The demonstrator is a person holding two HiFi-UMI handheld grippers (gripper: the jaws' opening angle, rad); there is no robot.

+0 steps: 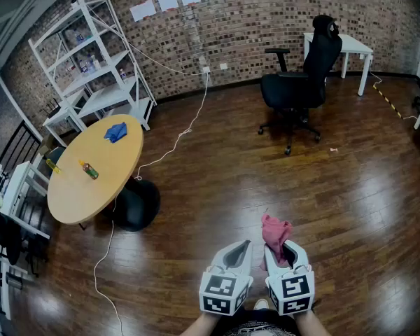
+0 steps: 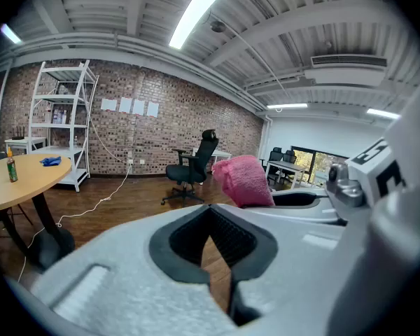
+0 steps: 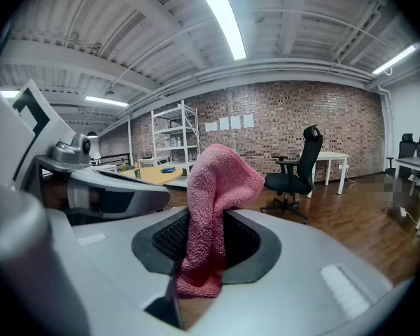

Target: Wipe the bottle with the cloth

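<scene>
A small bottle (image 1: 89, 170) with a green body stands on the round wooden table (image 1: 77, 194) far off at the left; in the left gripper view the bottle (image 2: 12, 169) sits on the table's near part. My right gripper (image 1: 281, 249) is shut on a pink cloth (image 1: 276, 234), which sticks up between its jaws; the cloth (image 3: 210, 208) fills the middle of the right gripper view. My left gripper (image 1: 239, 252) hangs beside it, shut and with nothing in it. Both grippers are low in the head view, well away from the table.
A blue cloth (image 1: 115, 132) lies at the table's far side. White shelving (image 1: 91, 54) stands against the brick wall. A black office chair (image 1: 301, 82) and a white desk (image 1: 350, 47) are at the back right. A white cable (image 1: 175, 142) trails over the wooden floor.
</scene>
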